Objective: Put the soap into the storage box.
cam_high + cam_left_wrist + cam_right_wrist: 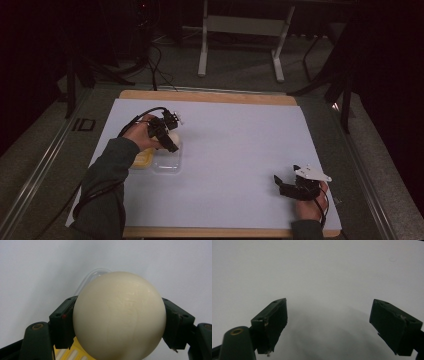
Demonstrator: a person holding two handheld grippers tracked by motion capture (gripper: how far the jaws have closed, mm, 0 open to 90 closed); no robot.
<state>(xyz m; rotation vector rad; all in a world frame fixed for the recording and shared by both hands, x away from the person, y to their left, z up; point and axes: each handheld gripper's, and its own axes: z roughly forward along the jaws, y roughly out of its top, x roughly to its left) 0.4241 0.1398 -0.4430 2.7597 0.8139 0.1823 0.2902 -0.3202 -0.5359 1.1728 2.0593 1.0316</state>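
The left gripper [117, 322] was clamped on a smooth, cream-white egg [119, 316], its matte black jaws pressing the rounded shell at nine and three o'clock in the left gripper view. The shell looked glossy, with a faint sheen across its top. Behind it, at about eleven o'clock, curved the thin rim of a clear plastic tray [96, 273], and at seven o'clock below the egg showed a ribbed yellow piece [72, 353].

In the high view the egg [173, 137] hung over the far edge of the transparent, round-cornered tray [167, 161], at the left of the pale, matte sheet [235, 150] covering the wooden table [210, 97]; the yellow piece [142, 159] lay just beside the tray at nine o'clock.

The right gripper [328, 325] rested at about four o'clock on the sheet, its blocky jaws wide apart with nothing between them.
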